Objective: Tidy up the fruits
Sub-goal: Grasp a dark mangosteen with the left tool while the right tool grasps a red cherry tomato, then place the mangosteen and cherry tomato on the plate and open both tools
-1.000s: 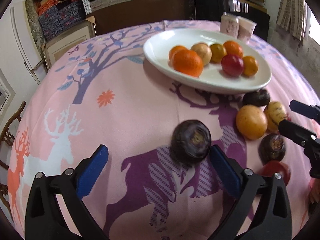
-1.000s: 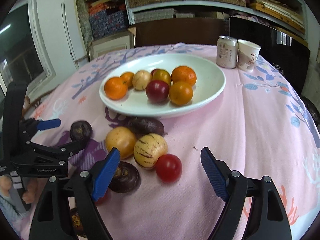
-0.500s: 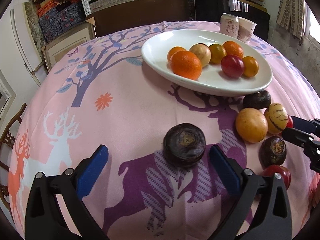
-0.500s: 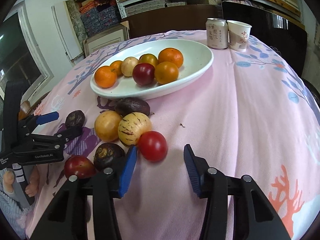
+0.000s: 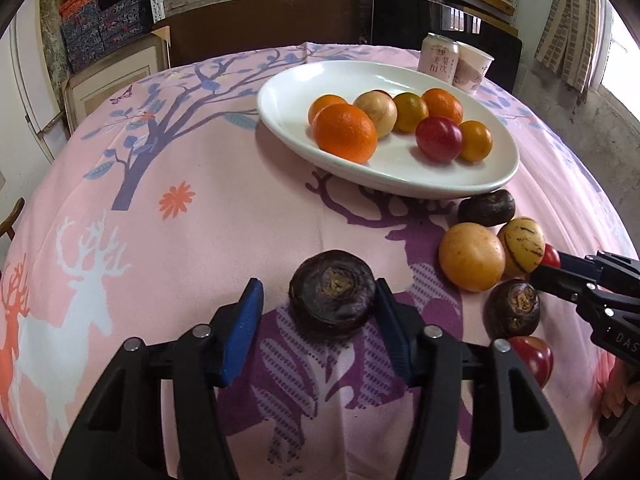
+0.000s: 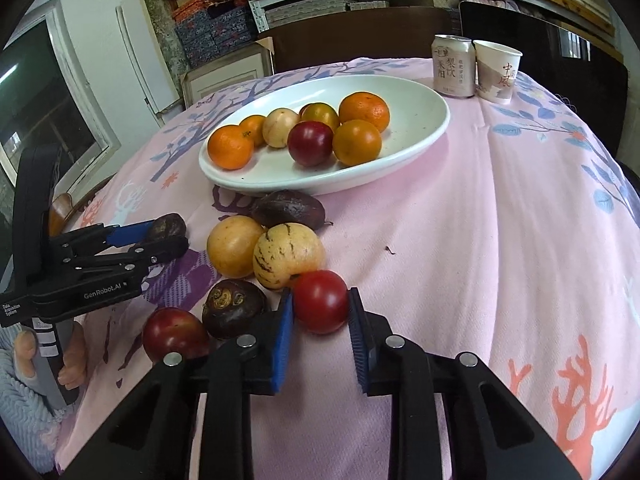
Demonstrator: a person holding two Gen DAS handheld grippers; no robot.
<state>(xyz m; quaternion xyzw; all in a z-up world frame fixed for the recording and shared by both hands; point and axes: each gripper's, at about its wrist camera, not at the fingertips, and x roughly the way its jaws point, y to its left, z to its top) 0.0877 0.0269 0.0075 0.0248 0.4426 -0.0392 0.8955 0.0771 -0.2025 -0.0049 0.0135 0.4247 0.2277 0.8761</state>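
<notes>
A white oval plate holds several oranges, a red plum and pale fruits. A dark mangosteen lies on the pink cloth between the pads of my left gripper; the right pad touches it and a gap stays on the left. My right gripper is shut on a red tomato resting on the cloth. Beside it lie a striped yellow fruit, a yellow fruit, a dark mangosteen, a red plum and a dark passion fruit.
A drink can and a paper cup stand behind the plate at the table's far side. Shelves, boxes and a dark chair back lie beyond the table. The cloth falls away at the round table's edges.
Both grippers have closed in. The left jaws narrowed around the dark mangosteen. The right gripper moved forward and shut on the red tomato.
</notes>
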